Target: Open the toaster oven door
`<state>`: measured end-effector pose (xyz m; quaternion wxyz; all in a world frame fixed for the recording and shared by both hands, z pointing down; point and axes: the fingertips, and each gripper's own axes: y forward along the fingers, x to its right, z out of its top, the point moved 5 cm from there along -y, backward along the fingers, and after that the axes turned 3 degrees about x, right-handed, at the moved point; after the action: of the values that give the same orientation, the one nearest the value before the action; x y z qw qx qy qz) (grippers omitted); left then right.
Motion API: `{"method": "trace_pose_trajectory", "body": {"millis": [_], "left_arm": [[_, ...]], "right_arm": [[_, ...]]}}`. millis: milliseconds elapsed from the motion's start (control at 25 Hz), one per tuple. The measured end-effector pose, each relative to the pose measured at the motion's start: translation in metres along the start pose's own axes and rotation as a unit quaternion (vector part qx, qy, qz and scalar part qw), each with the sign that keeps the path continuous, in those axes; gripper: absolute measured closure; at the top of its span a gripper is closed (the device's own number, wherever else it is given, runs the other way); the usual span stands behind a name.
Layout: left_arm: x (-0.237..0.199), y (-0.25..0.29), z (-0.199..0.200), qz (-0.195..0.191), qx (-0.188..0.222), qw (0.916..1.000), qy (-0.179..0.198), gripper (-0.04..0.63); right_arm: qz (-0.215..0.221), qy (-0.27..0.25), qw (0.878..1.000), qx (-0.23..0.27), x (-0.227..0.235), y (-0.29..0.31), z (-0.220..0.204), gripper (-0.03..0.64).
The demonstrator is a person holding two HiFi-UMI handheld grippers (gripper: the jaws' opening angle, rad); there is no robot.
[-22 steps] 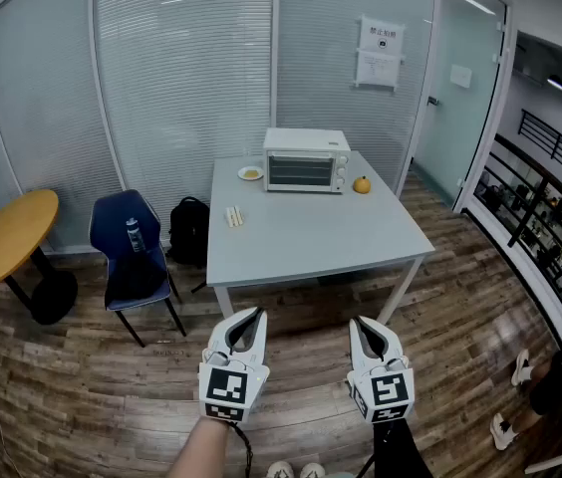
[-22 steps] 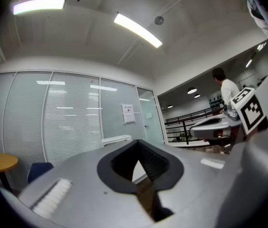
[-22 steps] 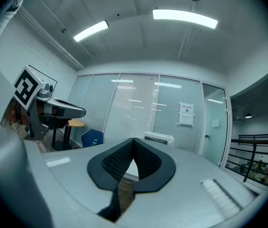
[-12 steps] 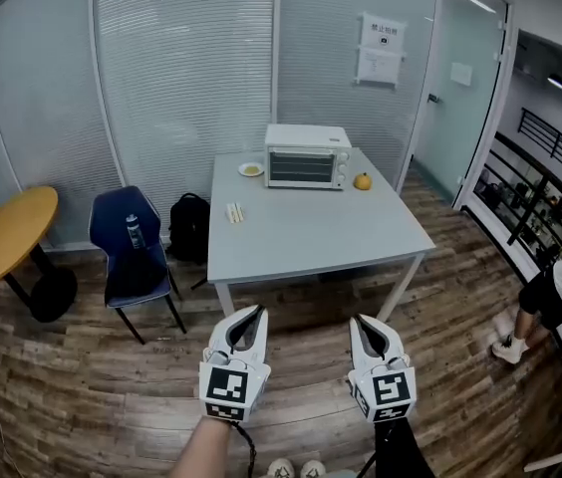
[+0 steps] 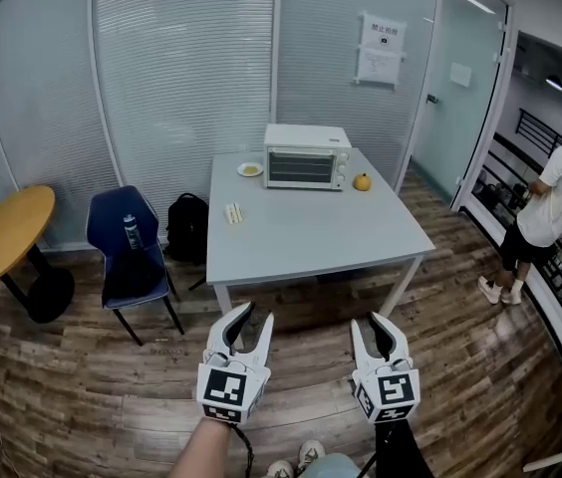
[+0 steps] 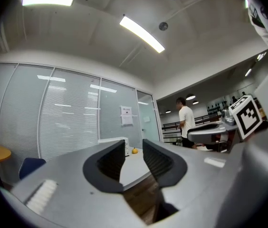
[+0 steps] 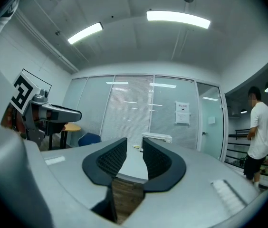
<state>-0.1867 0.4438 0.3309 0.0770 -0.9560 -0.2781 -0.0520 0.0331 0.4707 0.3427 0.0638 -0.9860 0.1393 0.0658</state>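
Since the earlier frames, the left gripper point(image 5: 256, 313) had spread its jaws wider, and a person point(image 5: 550, 202) had walked in at far right. Left and right gripper point(image 5: 368, 321) were held level above the wooden floor point(image 5: 102, 391), jaws released and empty. Beyond, on the desk point(image 5: 311, 237), the toaster oven point(image 5: 306, 156) stood at the far edge, door closed, well apart from both grippers.

— What sits on the pale grey counter point(image 5: 321, 242)?
— A white toaster oven point(image 5: 306, 157) at the far edge, door shut. A small plate point(image 5: 250, 171) lies just left of it and a yellow-orange fruit point(image 5: 362, 183) near its right.
— Anything closer?
— A small pale item point(image 5: 233, 214) by the left edge.
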Motion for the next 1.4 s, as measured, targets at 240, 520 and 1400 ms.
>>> {"method": "trace_pose_trajectory", "body": {"millis": [240,520,1400], "left_arm": [[-0.013,0.024,0.001,0.010,0.002,0.9999,-0.003,0.436],[-0.032,0.083,-0.023,0.008,-0.008,0.9999,-0.003,0.436],[-0.077,0.325,-0.043,0.034,-0.003,0.9994,0.009,0.437]], "right_arm": [[0.003,-0.004,1.000,0.000,0.012,0.023,-0.004,0.517],[0.010,-0.002,1.000,0.003,0.049,0.081,-0.018,0.518],[0.055,0.030,0.998,0.016,0.188,0.293,-0.064,0.518]]}}
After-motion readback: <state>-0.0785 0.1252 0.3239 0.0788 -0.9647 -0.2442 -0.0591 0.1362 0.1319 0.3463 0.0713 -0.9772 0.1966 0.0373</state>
